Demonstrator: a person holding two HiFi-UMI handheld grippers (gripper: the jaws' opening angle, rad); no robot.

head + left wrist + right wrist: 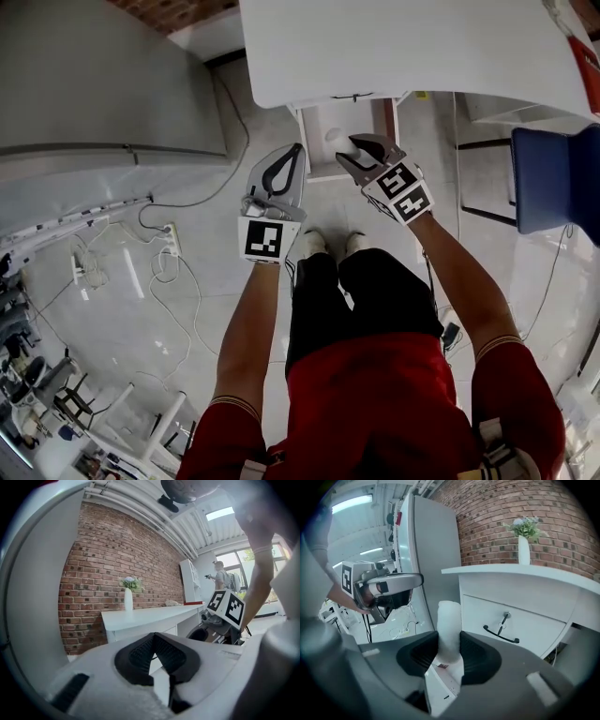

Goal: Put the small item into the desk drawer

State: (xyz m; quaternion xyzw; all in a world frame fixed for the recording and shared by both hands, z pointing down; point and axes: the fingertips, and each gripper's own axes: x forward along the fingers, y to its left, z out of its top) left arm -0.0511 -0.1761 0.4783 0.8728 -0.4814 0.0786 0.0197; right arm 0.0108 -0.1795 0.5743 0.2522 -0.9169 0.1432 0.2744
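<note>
Small white item (449, 620) is pinched upright between the right gripper (449, 643) jaws, which are kept fairly wide by it, at frame centre. Desk drawer (525, 620) is seen shut at right, apart from the item. Left gripper (154, 641) jaws are pressed together, nothing held.

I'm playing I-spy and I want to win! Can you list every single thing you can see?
flat white desk: one, white, against the wall
red brick wall: one, red, behind the desk
white desk drawer with black handle: one, white, under the desktop
tall white vase of flowers: one, white, on the desk
tall grey cabinet: one, grey, left of the desk
blue chair: one, blue, right of the desk
white cables: several, white, on the floor
small white item: one, white, between the right gripper's jaws
left gripper: one, grey, shut, empty
right gripper: one, grey, clamped on the item
</note>
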